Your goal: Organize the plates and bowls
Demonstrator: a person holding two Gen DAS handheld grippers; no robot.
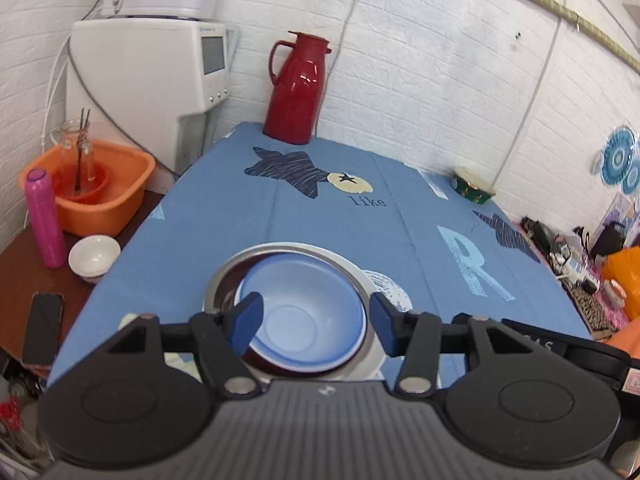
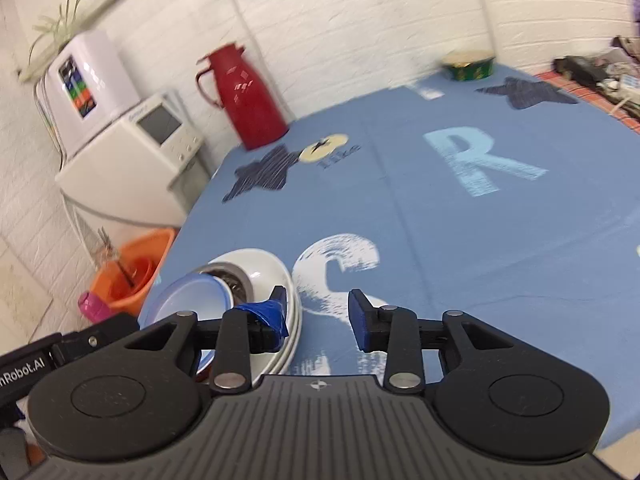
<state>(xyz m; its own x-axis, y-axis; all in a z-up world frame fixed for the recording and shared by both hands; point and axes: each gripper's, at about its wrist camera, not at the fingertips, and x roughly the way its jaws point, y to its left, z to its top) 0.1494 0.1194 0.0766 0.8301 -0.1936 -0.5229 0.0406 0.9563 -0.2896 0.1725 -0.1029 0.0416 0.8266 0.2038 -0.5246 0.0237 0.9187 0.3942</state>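
A pale blue plastic bowl point(image 1: 304, 316) sits nested in a shiny steel bowl point(image 1: 224, 276) on stacked white plates point(image 2: 280, 276) at the blue-clothed worktop's point(image 1: 352, 224) near edge. Left tool point(image 1: 316, 316) and right tool point(image 2: 318, 312) gape wide, empty. Stacking looks mostly done; a small white bowl point(image 1: 94, 256) lies apart.

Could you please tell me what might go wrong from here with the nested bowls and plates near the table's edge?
1. The blue plastic bowl sits tilted inside the steel bowl; a nudge from the open left gripper could slide it out.
2. The stack on the white plates stands near the blue tablecloth's edge, so a push might tip it off.
3. The open right gripper is close to the plates' rim and could knock it.
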